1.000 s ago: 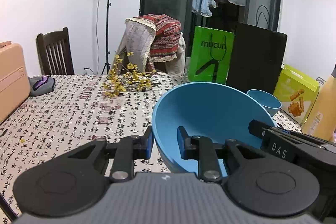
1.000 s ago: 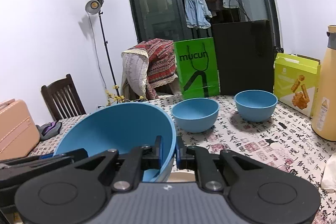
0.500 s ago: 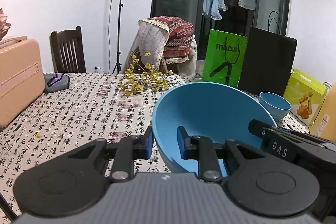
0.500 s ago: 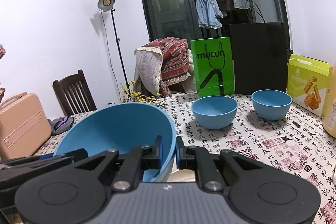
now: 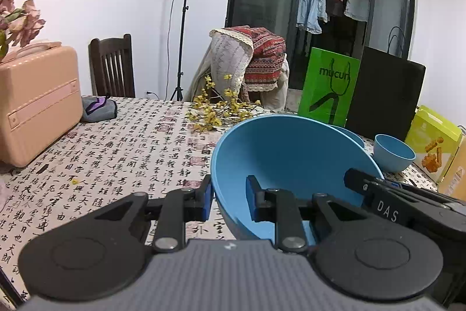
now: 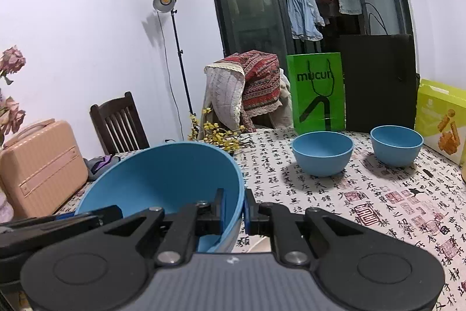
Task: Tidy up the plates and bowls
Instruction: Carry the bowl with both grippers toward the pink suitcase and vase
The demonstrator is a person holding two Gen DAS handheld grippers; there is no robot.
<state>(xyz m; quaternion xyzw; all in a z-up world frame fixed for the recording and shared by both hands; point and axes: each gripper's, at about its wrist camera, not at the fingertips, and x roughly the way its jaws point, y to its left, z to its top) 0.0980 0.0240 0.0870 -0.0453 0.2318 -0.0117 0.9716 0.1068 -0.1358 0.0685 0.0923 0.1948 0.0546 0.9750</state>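
While both of my grippers are clamping opposite sides of the large blue bowl (image 5: 291, 165), I am carrying it above the table (image 5: 122, 153), which is covered by a cloth printed with black calligraphy. My left gripper (image 5: 228, 201) is pinching the bowl's left rim, one blue-padded finger outside the wall and the other inside. My right gripper (image 6: 234, 207) is gripping the opposite rim the same way, its pads pressing on the thin wall. From the left wrist view I am seeing the right gripper's black body reaching in from the right, against the bowl's far side.

Two small blue bowls are sitting on the cloth well beyond the big one: the nearer small bowl (image 6: 321, 152) is standing in front of a green paper bag (image 6: 317, 92), and the farther small bowl (image 6: 396, 145) is standing near a yellow-green snack box (image 6: 442, 118). A sprig of yellow flowers (image 5: 218, 110) is lying on the cloth, and a peach-coloured case (image 5: 35, 101) is resting at the table's left edge.
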